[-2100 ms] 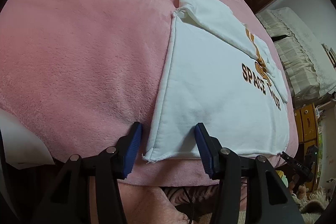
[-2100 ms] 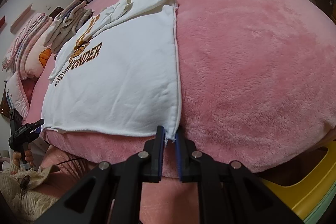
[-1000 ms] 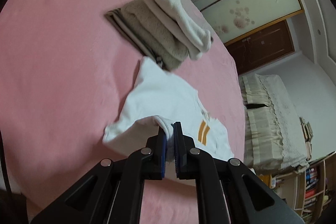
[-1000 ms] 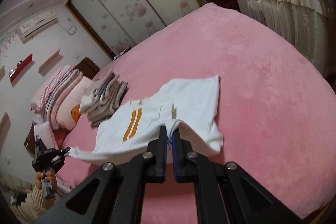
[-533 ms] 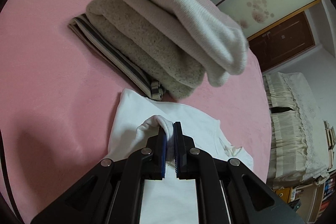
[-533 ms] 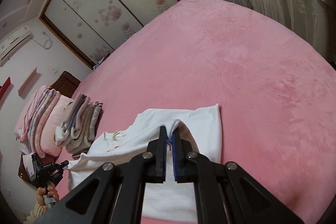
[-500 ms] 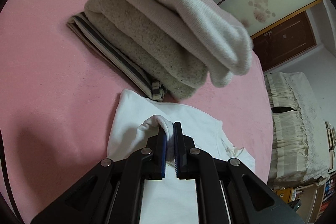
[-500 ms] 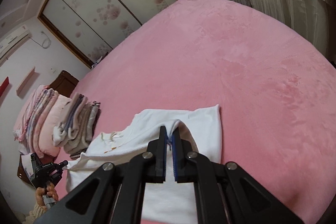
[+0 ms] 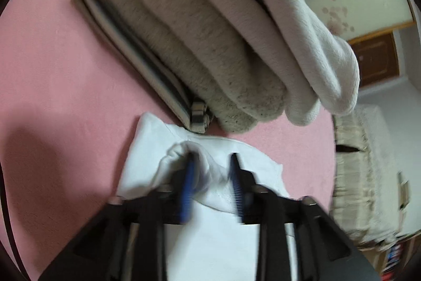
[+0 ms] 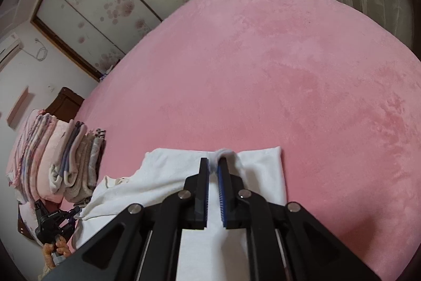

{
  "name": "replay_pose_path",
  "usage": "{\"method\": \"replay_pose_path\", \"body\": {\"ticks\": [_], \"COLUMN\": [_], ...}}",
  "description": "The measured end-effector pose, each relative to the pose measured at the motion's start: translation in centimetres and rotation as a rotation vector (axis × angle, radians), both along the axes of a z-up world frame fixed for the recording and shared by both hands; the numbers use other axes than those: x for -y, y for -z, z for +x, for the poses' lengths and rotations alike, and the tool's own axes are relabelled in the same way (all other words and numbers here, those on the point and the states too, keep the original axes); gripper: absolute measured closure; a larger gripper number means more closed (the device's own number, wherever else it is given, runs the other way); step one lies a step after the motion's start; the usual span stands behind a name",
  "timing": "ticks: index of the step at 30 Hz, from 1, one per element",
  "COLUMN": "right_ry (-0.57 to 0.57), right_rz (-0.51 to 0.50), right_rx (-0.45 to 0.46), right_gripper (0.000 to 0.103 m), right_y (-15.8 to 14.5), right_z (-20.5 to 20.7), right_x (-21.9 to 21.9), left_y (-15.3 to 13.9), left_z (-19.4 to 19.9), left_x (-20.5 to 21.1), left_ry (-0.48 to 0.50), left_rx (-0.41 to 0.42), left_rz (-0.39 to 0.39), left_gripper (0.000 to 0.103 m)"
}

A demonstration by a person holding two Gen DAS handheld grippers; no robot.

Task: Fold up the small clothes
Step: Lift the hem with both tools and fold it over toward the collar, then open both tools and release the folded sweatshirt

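Left hand-held gripper (image 9: 211, 170) parted wide over the white shirt (image 9: 226, 249), a raised bunch of cloth against one blue pad, blurred. Right hand-held gripper (image 10: 213, 170) opened a narrow gap, a small pinch of hem between the pads. One shirt, flat on the pink bed (image 10: 276, 65), beside one stack of folded clothes (image 9: 205, 44).

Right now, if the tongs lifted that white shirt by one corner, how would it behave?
Probably floppy: the white shirt bunches up between the right tongs. Likely light, since it lies thin and flat on the pink blanket. Its fold would likely fall open.
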State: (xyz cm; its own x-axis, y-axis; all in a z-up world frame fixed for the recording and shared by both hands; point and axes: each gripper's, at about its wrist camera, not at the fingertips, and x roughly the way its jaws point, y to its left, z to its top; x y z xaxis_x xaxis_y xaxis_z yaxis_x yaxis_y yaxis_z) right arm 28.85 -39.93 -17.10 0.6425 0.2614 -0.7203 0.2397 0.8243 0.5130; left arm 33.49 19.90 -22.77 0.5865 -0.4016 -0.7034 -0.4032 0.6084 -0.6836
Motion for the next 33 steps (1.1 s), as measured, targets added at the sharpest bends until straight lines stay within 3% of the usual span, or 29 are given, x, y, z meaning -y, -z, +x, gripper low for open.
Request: {"method": "replay_pose_path", "body": {"ticks": [1, 3, 6, 11, 13, 16, 20, 24, 27, 31, 33], "right_ry": [0.002, 0.014, -0.002, -0.129, -0.19, -0.295, -0.38, -0.426, -0.422, -0.349, -0.29], "right_rz": [0.018, 0.042, 0.028, -0.082, -0.122, -0.167, -0.207, -0.213, -0.255, -0.357, -0.361], "right_rx": [0.002, 0.035, 0.088, 0.13, 0.111, 0.079, 0.022, -0.01, -0.03, -0.058, -0.061], "right_gripper": [0.086, 0.066, 0.063, 0.063, 0.065, 0.081, 0.092, 0.093, 0.093, 0.093, 0.102], "right_y": [0.0, -0.4, -1.8, -3.6, -3.5, -2.6, -0.6, 1.2, 2.1, 3.3, 3.4], "right_z": [0.0, -0.5, -1.2, -1.6, -1.3, -0.8, 0.3, 2.1, 3.6, 5.7, 6.4], "right_x": [0.1, 0.1, -0.6, -4.5, -6.6, -10.4, -14.4, -17.6, -19.3, -18.8, -16.6], "left_y": [-0.1, -1.0, -2.2, -5.3, -5.7, -5.2, -4.1, -3.6, -2.6, -1.6, -1.3], "left_z": [-0.2, -0.8, -1.4, -2.5, -2.5, -2.2, -1.0, 0.2, 0.8, 3.0, 3.4], "left_x": [-0.1, -0.1, 0.1, 3.5, 6.1, 9.8, 14.3, 18.1, 20.3, 20.1, 18.5], "left_ry": [-0.008, -0.013, 0.002, 0.142, 0.251, 0.39, 0.505, 0.608, 0.631, 0.581, 0.526], "left_rx": [0.015, 0.068, 0.112, 0.175, 0.19, 0.187, 0.175, 0.167, 0.135, 0.094, 0.069], "left_rz": [-0.005, -0.005, 0.019, 0.289, 0.393, 0.499, 0.571, 0.626, 0.676, 0.701, 0.68], "left_gripper": [0.062, 0.055, 0.054, 0.054, 0.054, 0.054, 0.054, 0.054, 0.053, 0.053, 0.053]}}
